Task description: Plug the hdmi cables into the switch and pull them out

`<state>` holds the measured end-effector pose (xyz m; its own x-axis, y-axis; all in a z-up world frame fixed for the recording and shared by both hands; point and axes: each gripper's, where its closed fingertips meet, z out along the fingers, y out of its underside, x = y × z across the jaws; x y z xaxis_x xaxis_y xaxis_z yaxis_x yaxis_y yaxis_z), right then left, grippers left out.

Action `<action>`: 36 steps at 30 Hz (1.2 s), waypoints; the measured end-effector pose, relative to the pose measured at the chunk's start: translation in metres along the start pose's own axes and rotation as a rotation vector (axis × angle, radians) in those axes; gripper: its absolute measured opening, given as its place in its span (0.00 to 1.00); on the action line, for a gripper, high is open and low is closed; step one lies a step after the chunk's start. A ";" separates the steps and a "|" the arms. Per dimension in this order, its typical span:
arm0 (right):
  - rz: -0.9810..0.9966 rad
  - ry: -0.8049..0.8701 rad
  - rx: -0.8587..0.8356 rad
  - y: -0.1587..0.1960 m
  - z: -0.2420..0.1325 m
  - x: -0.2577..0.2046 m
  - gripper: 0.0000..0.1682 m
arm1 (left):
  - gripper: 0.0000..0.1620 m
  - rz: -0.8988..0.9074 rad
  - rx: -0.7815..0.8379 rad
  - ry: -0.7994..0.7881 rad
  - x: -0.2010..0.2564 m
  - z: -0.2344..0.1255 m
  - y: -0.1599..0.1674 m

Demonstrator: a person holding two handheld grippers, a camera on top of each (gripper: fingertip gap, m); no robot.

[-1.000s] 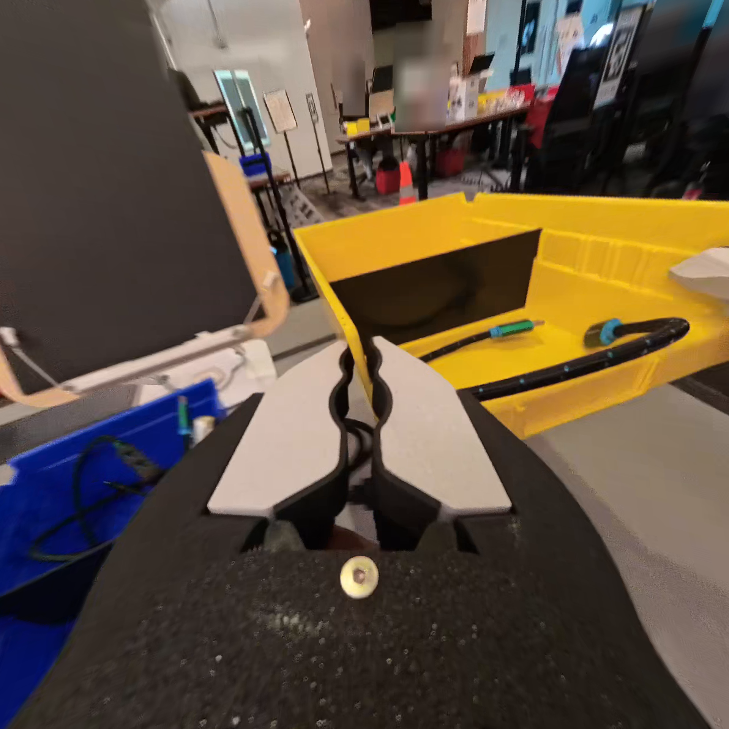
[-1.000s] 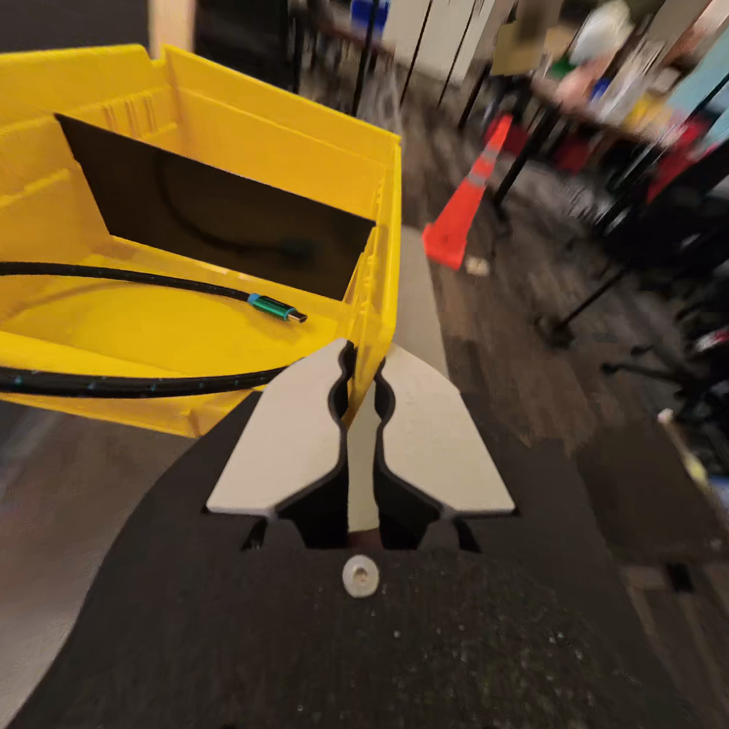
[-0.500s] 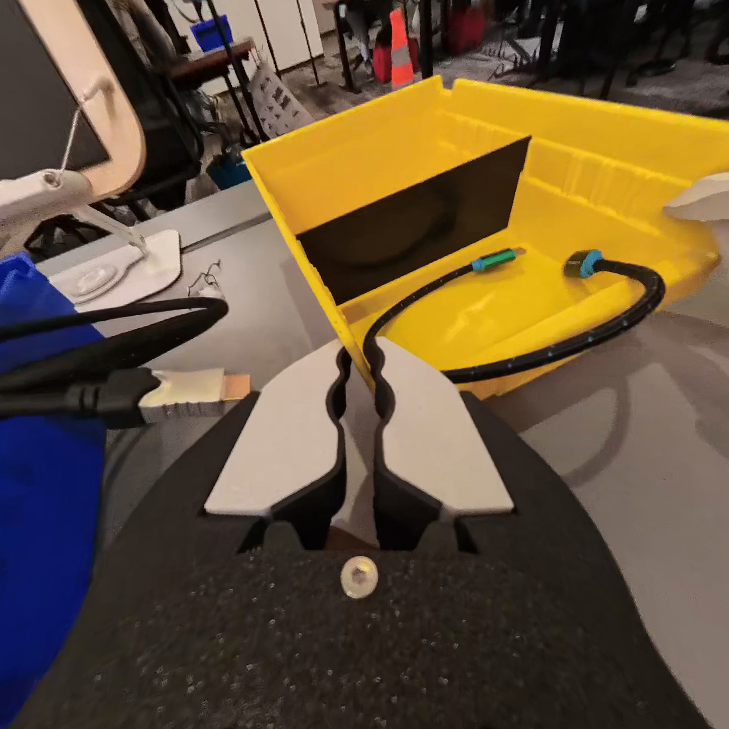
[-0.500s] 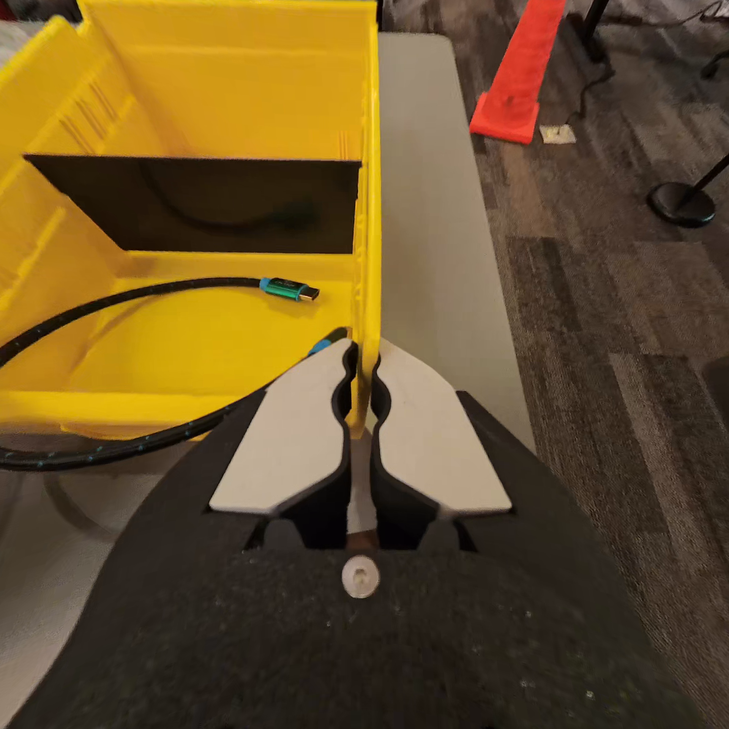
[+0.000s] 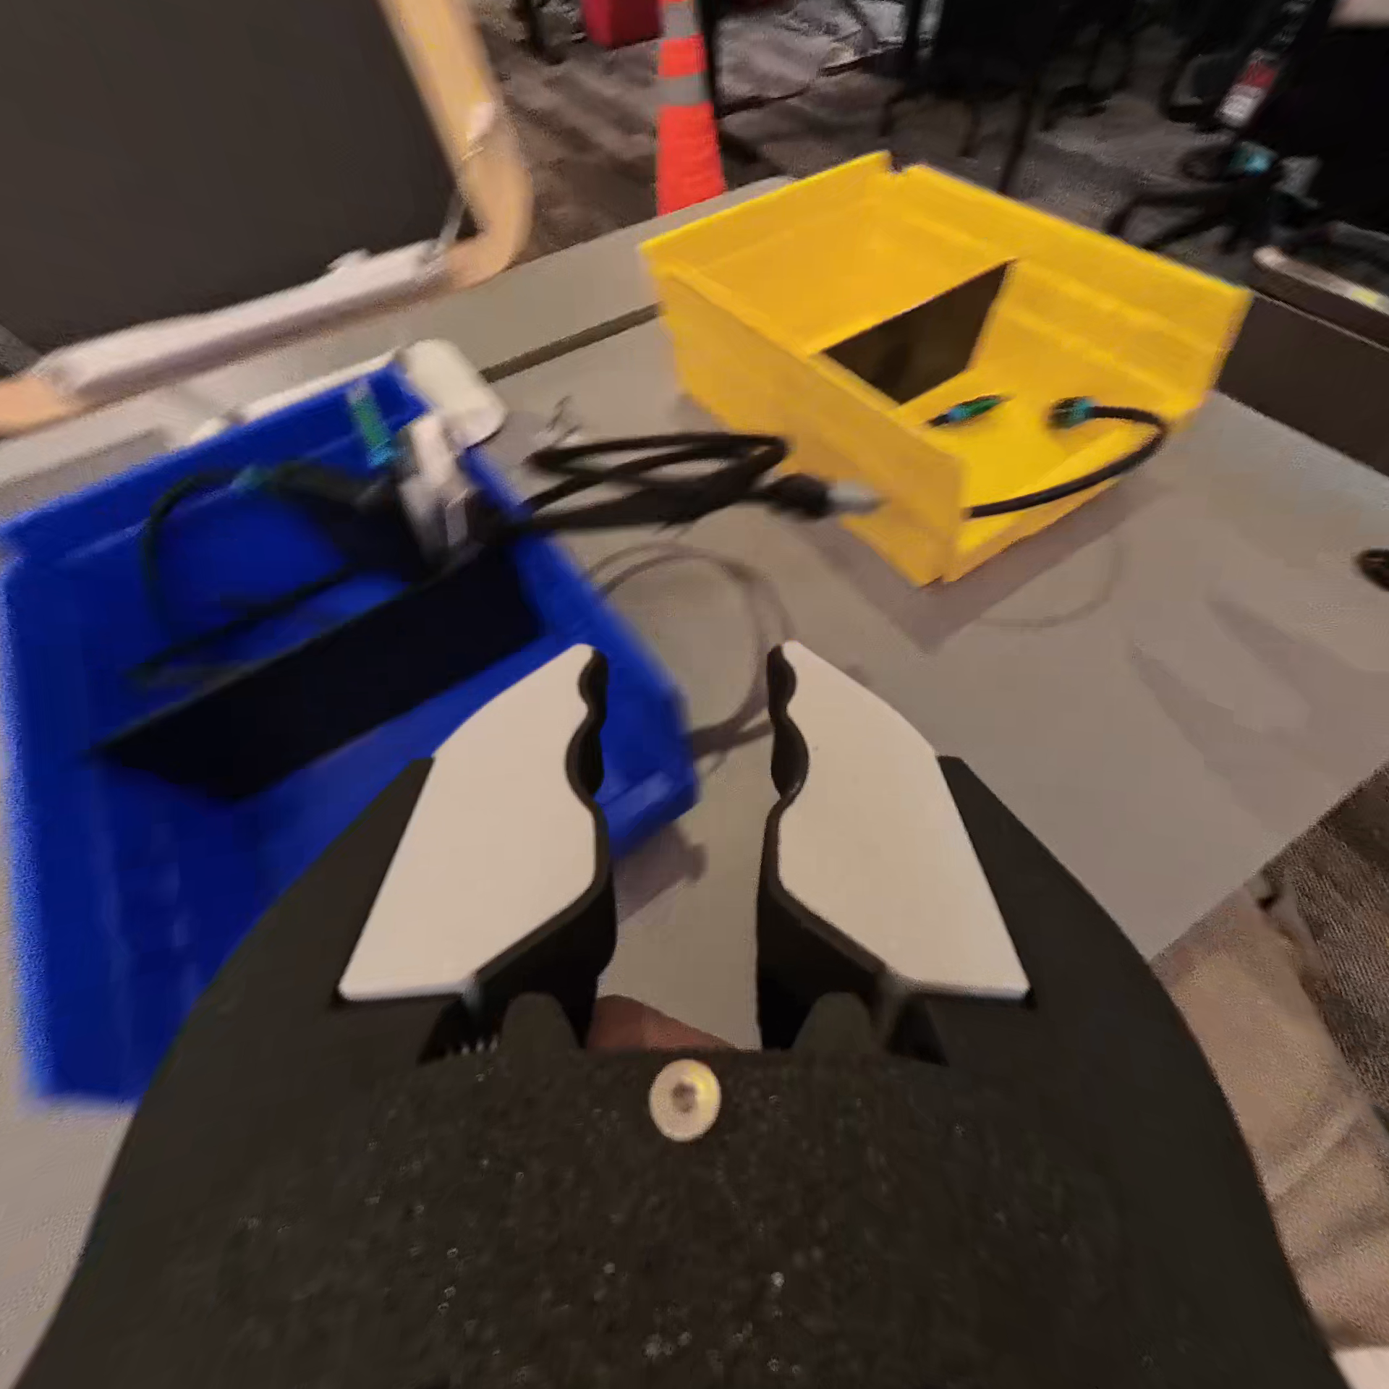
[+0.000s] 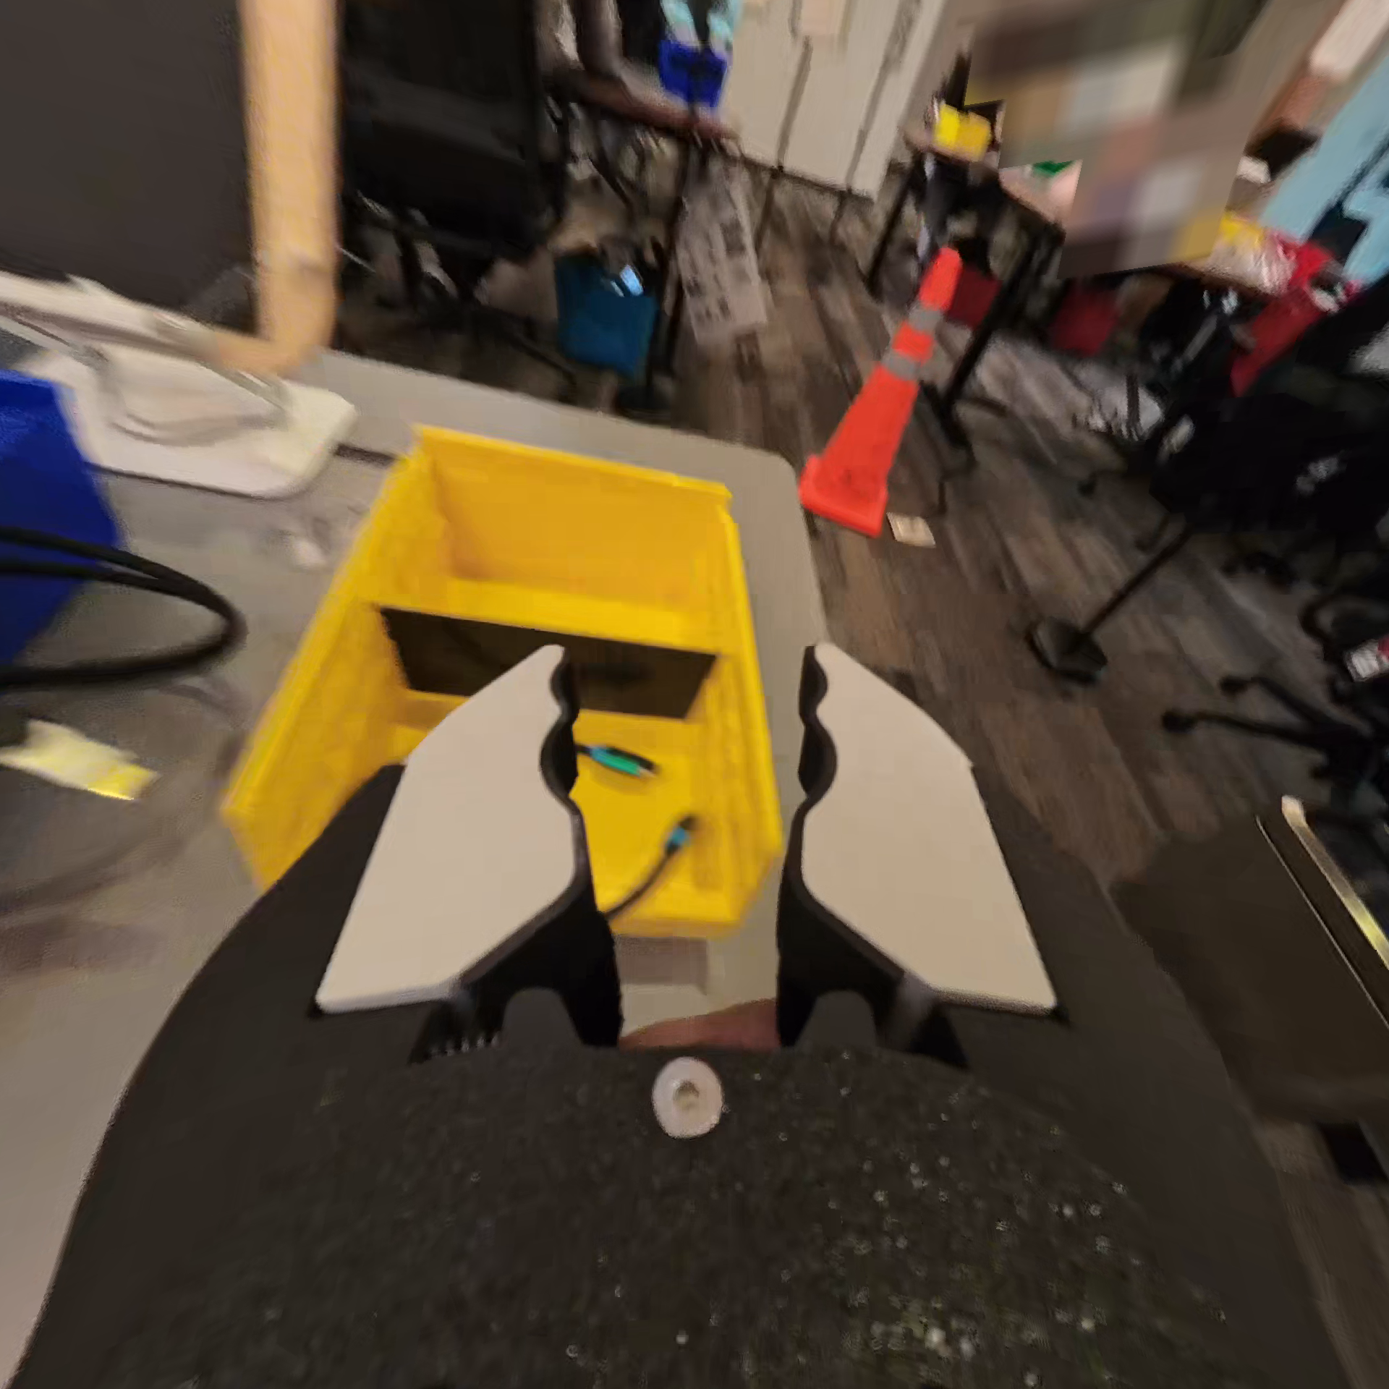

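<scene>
My left gripper (image 5: 684, 661) is open and empty, held above the grey table (image 5: 1052, 714) between two bins. A blue bin (image 5: 150, 864) at left holds a small silver switch (image 5: 436, 488) with a thin black lead. A black HDMI cable (image 5: 661, 466) loops on the table, its silver plug (image 5: 849, 496) near the yellow bin (image 5: 789, 361). That bin holds a braided cable (image 5: 1082, 481) with teal-collared plugs (image 5: 966, 410). My right gripper (image 6: 688, 661) is open and empty above the yellow bin (image 6: 331, 721), with the teal plugs (image 6: 624, 761) below it.
An orange cone (image 6: 879, 421) stands on the floor past the table's far edge. A white stand base (image 6: 210, 428) and a tan-edged dark panel (image 5: 466, 135) sit behind the blue bin. The table's right edge (image 5: 1240, 887) drops to carpet. Chairs and tables fill the room behind.
Both grippers have opened and pulled back and up from the yellow bin. The bins now look smaller and farther. The HDMI plug that was near the left gripper now lies farther off.
</scene>
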<state>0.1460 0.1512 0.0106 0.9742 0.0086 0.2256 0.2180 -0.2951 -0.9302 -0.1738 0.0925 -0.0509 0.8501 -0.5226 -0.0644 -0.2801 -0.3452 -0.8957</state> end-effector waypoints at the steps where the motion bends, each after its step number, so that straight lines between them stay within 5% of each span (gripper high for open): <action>1: -0.017 -0.041 0.042 -0.017 -0.006 -0.025 0.34 | 0.27 -0.039 0.011 -0.045 -0.024 -0.011 0.012; 6: -0.091 -0.442 0.115 -0.050 -0.028 -0.202 0.38 | 0.30 -0.123 0.066 -0.360 -0.139 -0.055 0.075; 10: -0.080 -0.644 -0.097 0.004 -0.020 -0.320 0.41 | 0.30 -0.107 0.013 -0.446 -0.174 -0.049 0.113; 14: -0.115 -0.400 -0.235 0.058 0.021 -0.338 0.34 | 0.31 -0.156 -0.064 -0.388 -0.178 -0.019 0.134; 16: -0.063 -0.349 -0.260 0.074 0.035 -0.344 0.21 | 0.27 -0.175 -0.073 -0.351 -0.178 -0.006 0.134; 18: 0.028 -0.363 -0.256 0.078 0.039 -0.356 0.05 | 0.11 -0.203 -0.072 -0.341 -0.181 -0.002 0.131; 20: 0.081 -0.320 -0.259 0.077 0.038 -0.357 0.03 | 0.02 -0.251 -0.084 -0.359 -0.191 -0.008 0.132; 25: 0.067 -0.236 -0.222 0.073 0.018 -0.390 0.03 | 0.01 -0.212 -0.061 -0.432 -0.225 -0.036 0.128; 36: 0.023 -0.287 -0.145 0.016 0.025 -0.539 0.04 | 0.01 -0.177 -0.004 -0.512 -0.365 -0.106 0.150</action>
<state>-0.3743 0.1655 -0.1335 0.9600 0.2637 0.0946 0.2050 -0.4310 -0.8788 -0.5737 0.1486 -0.1155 0.9927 -0.0104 -0.1200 -0.1142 -0.3968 -0.9108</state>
